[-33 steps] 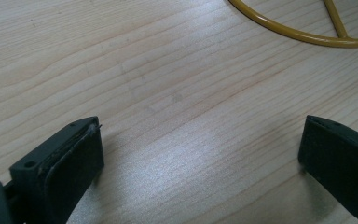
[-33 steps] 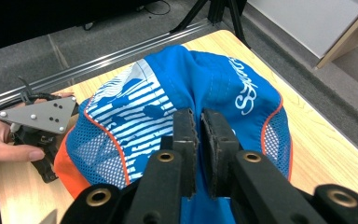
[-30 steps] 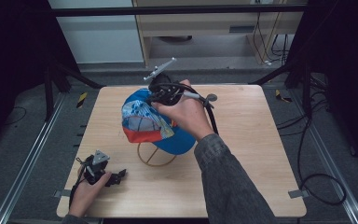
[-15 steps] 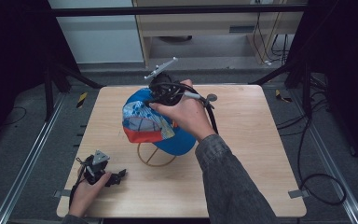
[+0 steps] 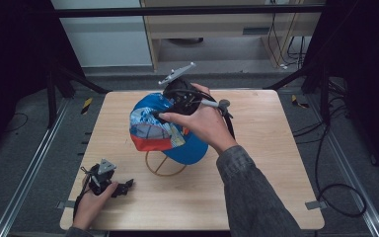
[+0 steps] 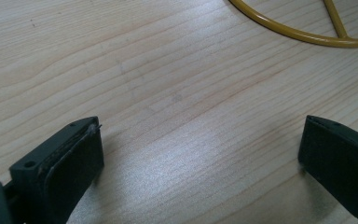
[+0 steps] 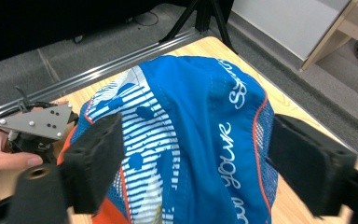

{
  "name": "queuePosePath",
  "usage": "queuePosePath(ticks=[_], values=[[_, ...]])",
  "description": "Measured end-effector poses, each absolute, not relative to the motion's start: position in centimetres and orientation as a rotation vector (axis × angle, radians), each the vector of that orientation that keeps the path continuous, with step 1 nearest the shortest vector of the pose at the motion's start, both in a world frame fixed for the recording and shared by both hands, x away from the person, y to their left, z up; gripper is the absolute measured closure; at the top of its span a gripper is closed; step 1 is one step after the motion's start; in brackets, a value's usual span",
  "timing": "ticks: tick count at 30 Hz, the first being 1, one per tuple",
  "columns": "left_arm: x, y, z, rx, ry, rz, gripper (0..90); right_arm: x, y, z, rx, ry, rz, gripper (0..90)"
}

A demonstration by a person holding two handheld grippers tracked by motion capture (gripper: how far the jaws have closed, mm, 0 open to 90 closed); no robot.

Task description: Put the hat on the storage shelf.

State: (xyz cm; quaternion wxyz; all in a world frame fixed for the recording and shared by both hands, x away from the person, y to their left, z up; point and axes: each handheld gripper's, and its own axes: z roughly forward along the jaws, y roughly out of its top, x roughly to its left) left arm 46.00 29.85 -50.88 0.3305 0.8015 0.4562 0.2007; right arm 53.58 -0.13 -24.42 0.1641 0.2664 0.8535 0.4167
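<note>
One cap, one stand, one table, two grippers and two hands are counted.

A single blue cap (image 5: 165, 126) is seen on a single yellow wire stand (image 5: 164, 165), and both are borne by one wooden table (image 5: 256, 173). Two grippers are counted, the left gripper (image 5: 123, 187) and the right gripper (image 5: 170, 106), each with two black jaws. Two hands are counted, the left hand (image 5: 90, 205) and the right hand (image 5: 205, 123).

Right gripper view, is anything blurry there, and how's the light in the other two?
Right gripper view: the black jaws are soft, the blue printed cap fairly sharp. Left gripper view: pale glare on the light wooden table between the open jaws. High view: table lit, surroundings dark.
</note>
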Motion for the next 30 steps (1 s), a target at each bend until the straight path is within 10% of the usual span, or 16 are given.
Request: queuePosePath(ticks=[9,30], values=[[46.0,29.9,-50.9,2.101,1.191,0.522,0.0,52.7,-3.2,-25.0,0.770,2.381,1.199,5.3],[46.0,29.9,-50.9,2.101,1.191,0.522,0.0,50.3,-14.0,-30.1,0.928,2.241,1.158,10.3]])
